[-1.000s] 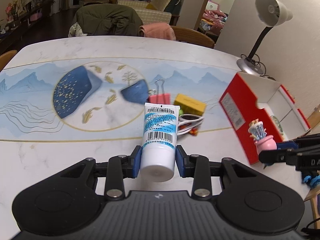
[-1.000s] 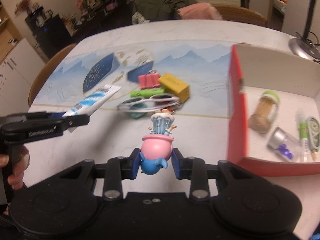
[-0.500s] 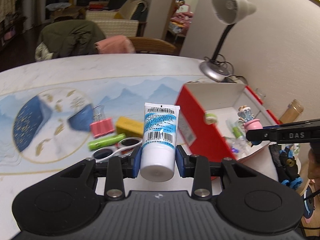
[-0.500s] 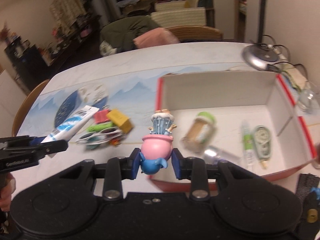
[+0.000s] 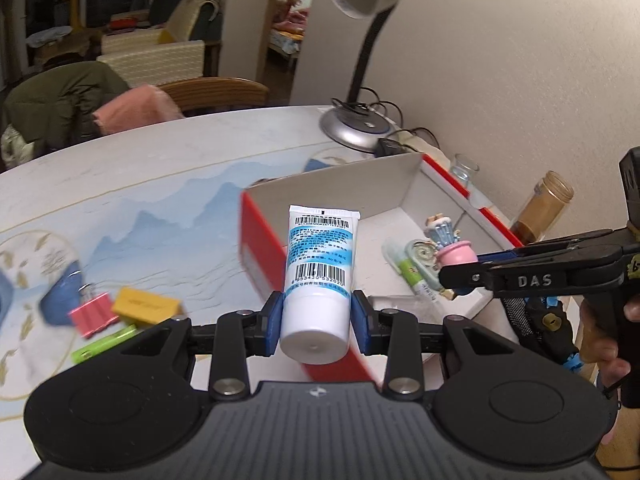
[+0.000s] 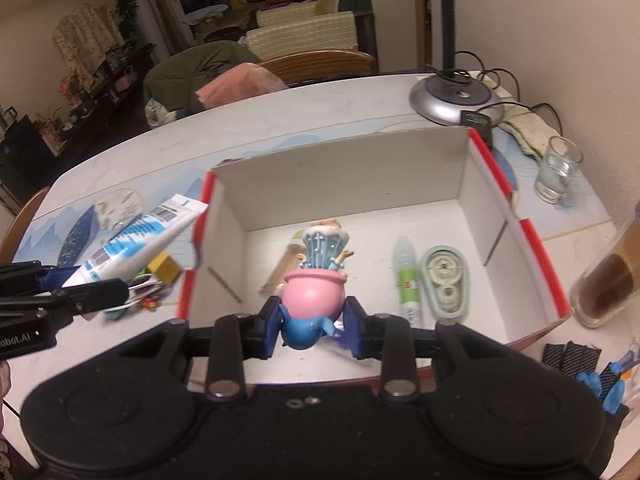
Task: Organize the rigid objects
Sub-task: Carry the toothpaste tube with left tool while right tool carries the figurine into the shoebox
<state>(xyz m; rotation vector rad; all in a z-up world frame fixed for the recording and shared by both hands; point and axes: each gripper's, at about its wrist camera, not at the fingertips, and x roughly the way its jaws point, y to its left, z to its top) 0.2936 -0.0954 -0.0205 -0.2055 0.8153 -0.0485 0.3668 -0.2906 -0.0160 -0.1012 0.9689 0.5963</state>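
Note:
My left gripper (image 5: pixel 316 318) is shut on a white and blue tube (image 5: pixel 320 268) and holds it above the near left wall of the red box (image 5: pixel 260 248). My right gripper (image 6: pixel 314 322) is shut on a pink and blue figurine (image 6: pixel 316 280) and holds it over the inside of the red box (image 6: pixel 540 256). The figurine also shows in the left wrist view (image 5: pixel 452 246), and the tube in the right wrist view (image 6: pixel 136 240). Inside the box lie a green glue stick (image 6: pixel 408 276), a correction tape (image 6: pixel 444 280) and a partly hidden bottle.
A pink binder clip (image 5: pixel 94 314), a yellow block (image 5: pixel 146 304) and a green marker (image 5: pixel 104 346) lie on the table left of the box. A desk lamp (image 6: pixel 456 100), a glass (image 6: pixel 558 170) and a brown jar (image 6: pixel 608 284) stand around the box's far and right sides.
Both grippers have swung right with their objects: the tube from above the loose items to the box's left wall, the figurine from outside the box to over its inside.

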